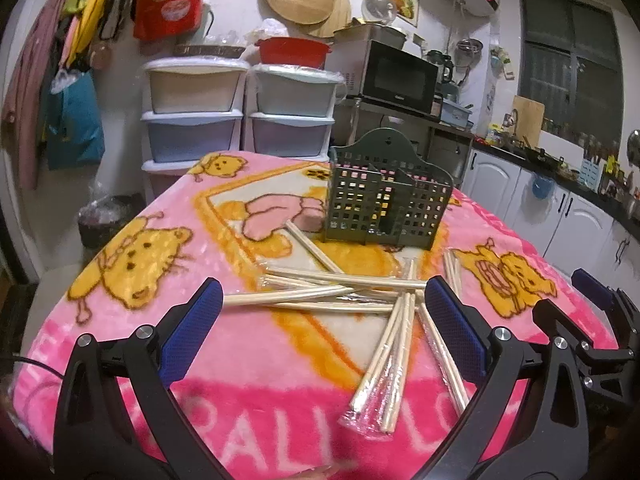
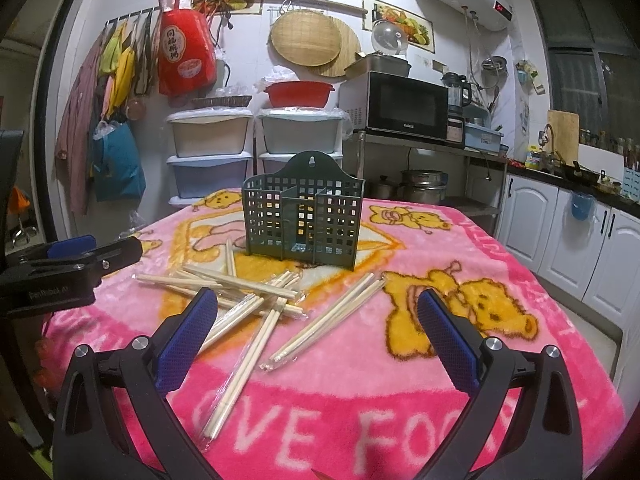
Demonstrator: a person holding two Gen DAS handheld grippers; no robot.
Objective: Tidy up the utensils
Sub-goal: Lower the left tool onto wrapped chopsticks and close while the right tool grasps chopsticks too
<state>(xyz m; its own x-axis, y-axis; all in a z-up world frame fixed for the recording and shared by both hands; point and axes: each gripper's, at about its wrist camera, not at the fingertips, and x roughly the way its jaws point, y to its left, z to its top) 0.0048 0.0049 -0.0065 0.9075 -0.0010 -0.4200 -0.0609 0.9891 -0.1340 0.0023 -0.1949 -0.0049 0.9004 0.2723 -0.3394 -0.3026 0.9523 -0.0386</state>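
Observation:
Several pairs of wooden chopsticks (image 1: 344,294) in clear wrappers lie scattered on the pink blanket-covered table (image 1: 240,360); in the right wrist view the chopsticks (image 2: 256,300) spread left of centre. A dark green perforated utensil holder (image 1: 386,204) stands upright behind them, shown too as the holder (image 2: 304,220), with nothing visible inside. My left gripper (image 1: 322,300) hangs open above the near part of the pile, holding nothing. My right gripper (image 2: 318,312) is open too, over the chopsticks' right end. The left gripper's body (image 2: 68,268) shows at the left edge.
Stacked plastic drawers (image 2: 252,144) stand behind the table's far edge. A microwave (image 2: 404,106) sits on a metal rack at the back right. White kitchen cabinets (image 2: 560,232) run along the right. Bags hang on the left wall (image 2: 116,80).

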